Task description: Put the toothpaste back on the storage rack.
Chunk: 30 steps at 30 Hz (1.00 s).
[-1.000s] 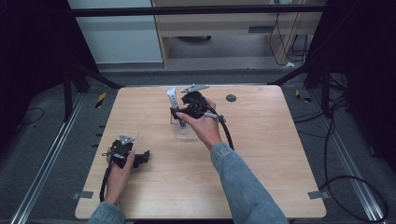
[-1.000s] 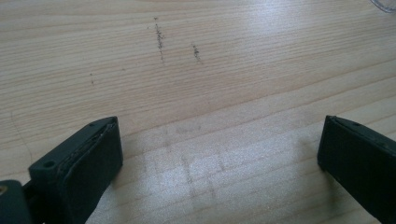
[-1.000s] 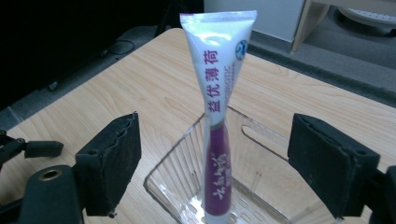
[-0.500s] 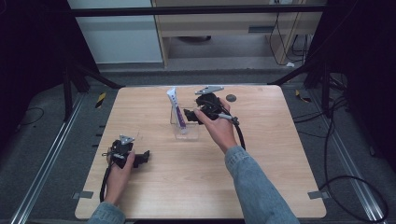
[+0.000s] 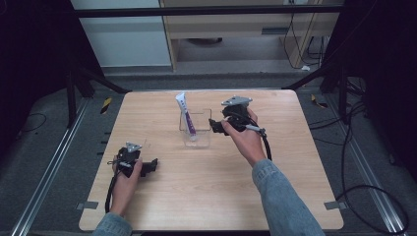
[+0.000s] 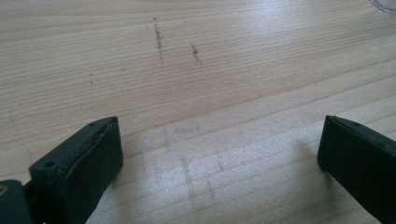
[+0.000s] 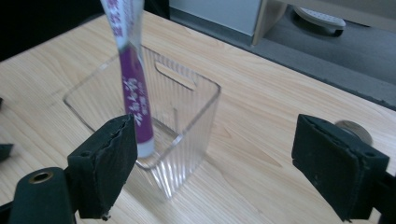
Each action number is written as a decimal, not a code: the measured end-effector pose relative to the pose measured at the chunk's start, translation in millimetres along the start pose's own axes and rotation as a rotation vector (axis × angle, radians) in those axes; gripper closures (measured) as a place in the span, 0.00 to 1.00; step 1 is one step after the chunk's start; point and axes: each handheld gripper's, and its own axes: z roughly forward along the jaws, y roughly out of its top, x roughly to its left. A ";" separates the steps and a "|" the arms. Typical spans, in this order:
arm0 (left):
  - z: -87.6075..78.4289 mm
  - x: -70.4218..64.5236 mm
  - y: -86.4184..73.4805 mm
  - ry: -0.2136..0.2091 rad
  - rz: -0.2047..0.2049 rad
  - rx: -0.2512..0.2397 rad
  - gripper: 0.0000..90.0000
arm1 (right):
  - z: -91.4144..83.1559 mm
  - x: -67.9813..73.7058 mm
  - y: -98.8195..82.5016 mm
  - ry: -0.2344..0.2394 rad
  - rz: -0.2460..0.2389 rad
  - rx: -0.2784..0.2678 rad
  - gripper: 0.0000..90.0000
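A clear ribbed plastic container (image 5: 201, 140) (image 7: 205, 88) stands at the middle back of the wooden table (image 5: 275, 187). A purple and white tube (image 5: 186, 115) (image 7: 135, 100) stands in it, leaning left, with its top sticking out. My right gripper (image 5: 212, 124) (image 7: 229, 172) is open just right of the container, jaws pointing at it and holding nothing. My left gripper (image 5: 153, 164) (image 6: 219, 158) rests open near the table's front left, with bare wood between its jaws.
A small round dark disc (image 7: 355, 131) lies on the table beyond the right gripper. Behind the table stands a low cabinet (image 5: 236, 29). Black frame legs (image 5: 93, 78) flank the table, and cables (image 5: 364, 147) trail on the floor at right.
My right gripper has drawn back to the right, away from the container. The tube stays standing in it. The left gripper has not moved.
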 end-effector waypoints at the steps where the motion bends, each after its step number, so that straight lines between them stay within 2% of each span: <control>1: 0.0 0.0 0.0 0.000 0.000 0.000 0.00 | -1.0 -2.1 -2.7 -0.006 -0.005 0.004 0.16; 8: 0.0 0.0 0.0 0.000 0.000 0.000 0.00 | -8.2 -14.7 -22.0 -0.037 -0.011 0.028 0.16; 15: 0.0 0.0 0.0 0.000 0.000 0.000 0.00 | -13.9 -27.2 -41.6 -0.062 0.013 0.054 0.16; 24: -0.1 0.1 0.0 0.000 0.002 0.002 0.00 | -17.5 -43.4 -70.0 -0.071 0.067 0.109 0.16; 30: -0.1 0.1 0.0 0.000 0.002 0.002 0.00 | -18.7 -57.9 -96.5 -0.093 0.115 0.142 0.14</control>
